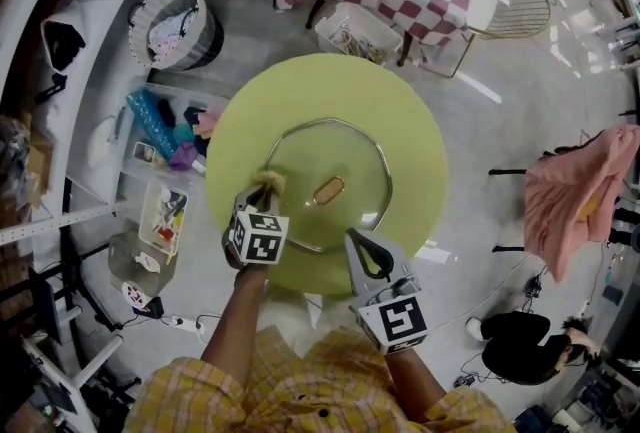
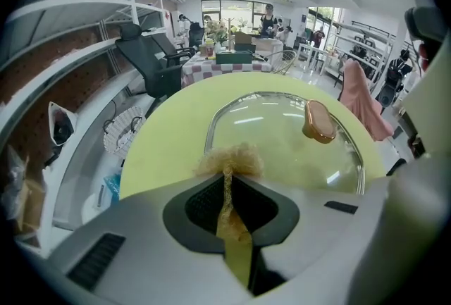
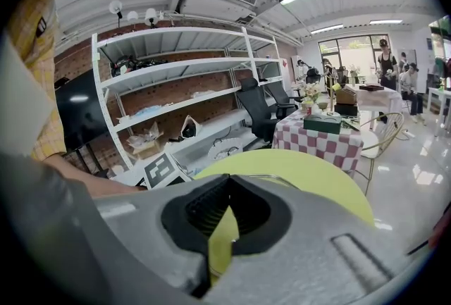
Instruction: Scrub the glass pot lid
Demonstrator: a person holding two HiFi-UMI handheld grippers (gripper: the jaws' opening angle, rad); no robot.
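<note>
Filling the middle of the head view is a round yellow-green bench. The glass pot lid lies flat at its centre, reaching close to the near edge, and its metal rim shows all round. The left gripper comes in from the near-left edge of the bench. Its jaws are clamped on a tan, fuzzy scrubber, whose frayed tuft sticks out past the tips at the lid's left rim. Whether the tuft actually presses on the glass cannot be made out. The right gripper is at the near edge of the bench, with its tips at the lid's near rim. Its jaws are pressed together with nothing between them. A small copper-coloured oval handle stands at the lid's middle, apart from both grippers.
</note>
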